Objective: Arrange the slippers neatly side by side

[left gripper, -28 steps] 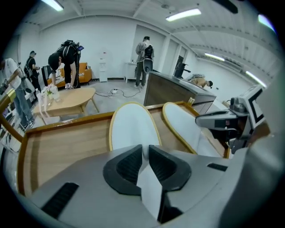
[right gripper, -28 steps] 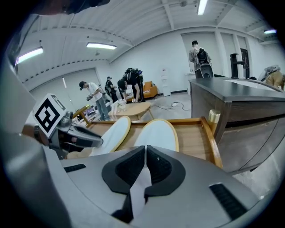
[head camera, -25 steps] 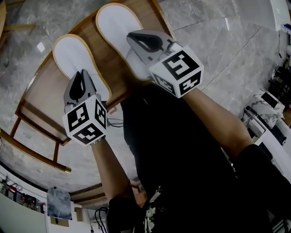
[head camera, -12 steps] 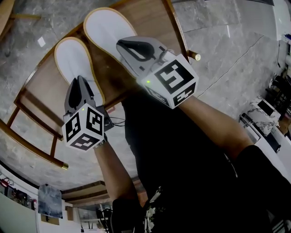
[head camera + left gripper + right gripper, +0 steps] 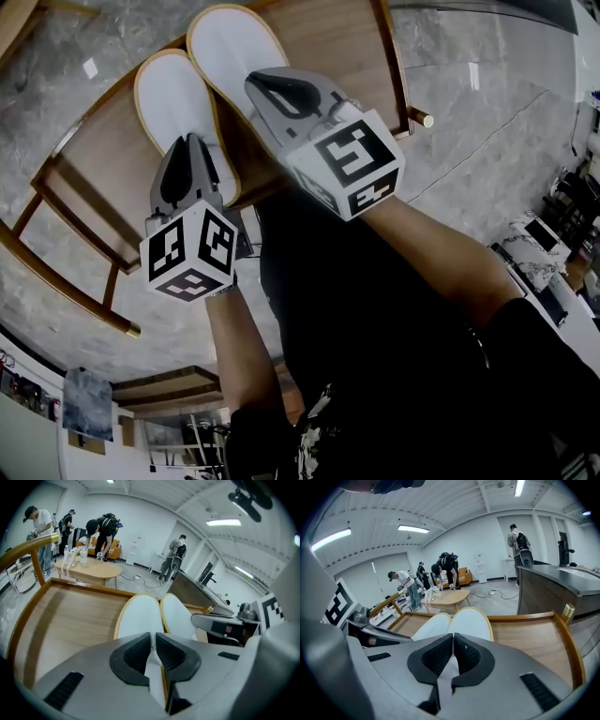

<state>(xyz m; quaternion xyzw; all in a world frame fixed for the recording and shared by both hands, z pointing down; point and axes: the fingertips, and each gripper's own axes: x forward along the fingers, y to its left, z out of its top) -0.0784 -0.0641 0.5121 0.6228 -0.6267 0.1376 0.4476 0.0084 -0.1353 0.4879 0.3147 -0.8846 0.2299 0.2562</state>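
Two white slippers with tan rims lie toes away from me on a wooden table (image 5: 323, 37). In the head view the left slipper (image 5: 172, 94) and the right slipper (image 5: 232, 47) sit close side by side. My left gripper (image 5: 190, 150) is shut on the left slipper's heel end; the left gripper view shows white fabric and tan rim pinched between the pads of that gripper (image 5: 153, 644). My right gripper (image 5: 270, 86) is shut on the right slipper's heel end, with white fabric caught in the jaws of that gripper (image 5: 452, 645). The heels are hidden under the grippers.
A raised wooden rail (image 5: 401, 75) frames the table, with grey marble floor (image 5: 487, 103) beyond it. Across the room stand several people around a low oval table (image 5: 89, 569), and a dark counter (image 5: 555, 590) runs along the right.
The gap between the two slippers has narrowed and they now lie nearly touching. The left gripper has rolled and shifted slightly; the right gripper has moved sideways with its slipper.
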